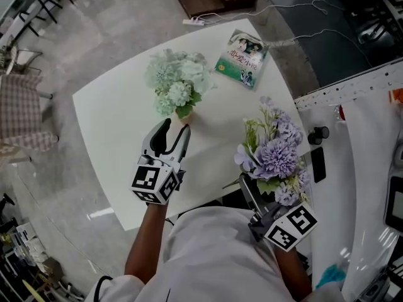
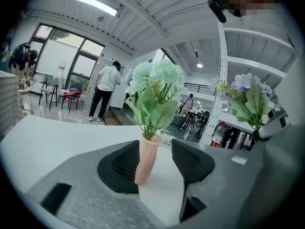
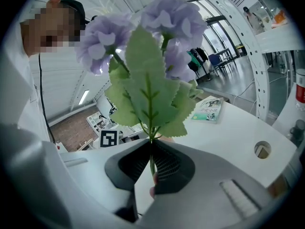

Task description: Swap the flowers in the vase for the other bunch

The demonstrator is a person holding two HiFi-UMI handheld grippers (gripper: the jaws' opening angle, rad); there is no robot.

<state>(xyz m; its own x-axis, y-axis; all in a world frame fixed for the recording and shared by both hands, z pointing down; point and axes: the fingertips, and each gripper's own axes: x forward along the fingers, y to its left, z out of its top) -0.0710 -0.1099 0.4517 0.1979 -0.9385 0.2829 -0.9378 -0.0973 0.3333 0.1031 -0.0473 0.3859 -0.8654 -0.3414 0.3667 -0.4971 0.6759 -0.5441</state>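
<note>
The left gripper (image 2: 155, 162) has its black ribbed jaws spread wide. A slim, smooth, pale pink vase (image 2: 147, 156) stands upright between their tips, and neither pad presses on it. The vase sits on the glossy white table (image 1: 113, 128) and holds a bunch of ruffled pale green flowers (image 1: 177, 80). The right gripper (image 3: 151, 165) pinches the thin stem of a bunch of lilac flowers with serrated green leaves (image 1: 277, 156), well to the right of the vase.

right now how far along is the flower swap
Early. Done: the purple bunch is picked up, its stem clamped in the right gripper. In hand: the left gripper, jaws apart, is lined up on the pink vase. Left: the green flowers sit in the vase; pull them out, put the purple in.
</note>
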